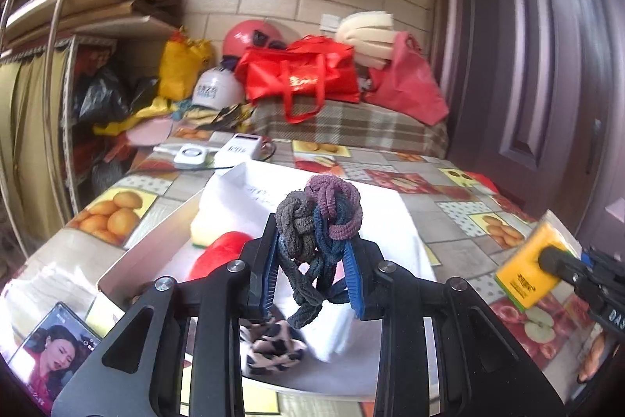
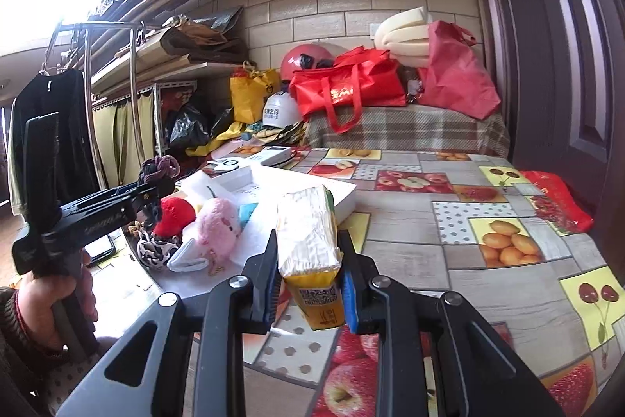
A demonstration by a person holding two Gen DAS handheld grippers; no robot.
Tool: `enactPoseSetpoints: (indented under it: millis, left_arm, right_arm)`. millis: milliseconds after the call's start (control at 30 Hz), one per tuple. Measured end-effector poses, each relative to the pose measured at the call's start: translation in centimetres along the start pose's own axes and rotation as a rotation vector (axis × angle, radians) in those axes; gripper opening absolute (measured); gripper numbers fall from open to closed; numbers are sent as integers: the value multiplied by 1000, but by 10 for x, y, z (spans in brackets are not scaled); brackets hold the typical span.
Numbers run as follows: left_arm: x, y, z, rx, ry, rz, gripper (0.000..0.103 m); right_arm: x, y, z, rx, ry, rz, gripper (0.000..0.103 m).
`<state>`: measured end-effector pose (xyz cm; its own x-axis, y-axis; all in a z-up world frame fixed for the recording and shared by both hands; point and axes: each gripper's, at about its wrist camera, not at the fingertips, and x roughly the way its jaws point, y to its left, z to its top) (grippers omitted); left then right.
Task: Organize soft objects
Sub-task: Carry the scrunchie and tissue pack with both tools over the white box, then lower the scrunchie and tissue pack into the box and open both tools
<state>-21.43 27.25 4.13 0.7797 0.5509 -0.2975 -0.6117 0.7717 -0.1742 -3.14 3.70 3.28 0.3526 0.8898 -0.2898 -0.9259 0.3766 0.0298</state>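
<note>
My left gripper [image 1: 314, 253] is shut on a bundle of hair ties [image 1: 318, 221], grey, purple and dark blue, held above a metal tray [image 1: 129, 260]. In the tray lie a red plush [image 1: 218, 253], a spotted scrunchie [image 1: 269, 346] and white cloth [image 1: 375, 217]. My right gripper [image 2: 308, 284] is shut on a yellow tissue pack [image 2: 308, 241], held above the table; it also shows in the left wrist view [image 1: 527, 268]. From the right wrist view the left gripper [image 2: 156, 190] is at the left, over a pink plush [image 2: 218, 225] and the red plush [image 2: 175, 215].
The table has a fruit-print cloth [image 2: 488, 241]. A phone [image 1: 50, 354] lies at the near left. White devices [image 1: 238, 147] sit at the table's far side. Red bags [image 1: 300, 73] and a helmet [image 1: 215, 90] are piled behind. A door [image 1: 547, 65] is at the right.
</note>
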Motion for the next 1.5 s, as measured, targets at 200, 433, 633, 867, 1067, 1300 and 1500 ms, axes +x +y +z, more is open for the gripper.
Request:
enactPoseSetpoints:
  millis: [200,433,633,867,1067,1300,1500]
  left_arm:
    - [5,8,0,-30,14,18,28]
    - [9,10,0,-42,26,23,28]
    - [15,17,2,-69,25,32,29]
    - [19,30,6,-120,4,30,28]
    - [21,23,8,-84,-5,30,29]
    - [39,16,10,-42,45,51,29]
    - [53,21,10,-71,113,20,29]
  right_arm:
    - [11,12,-1,-15,12,24,25]
    - [18,22,0,-29,10,64,25]
    - [30,31,2,-6,23,112,25]
    - [34,37,4,18,19,209,25]
    - [42,55,3,-28,38,253,25]
    - [64,67,4,-58,118,247,25]
    - [93,64,9,-40,179,220,25]
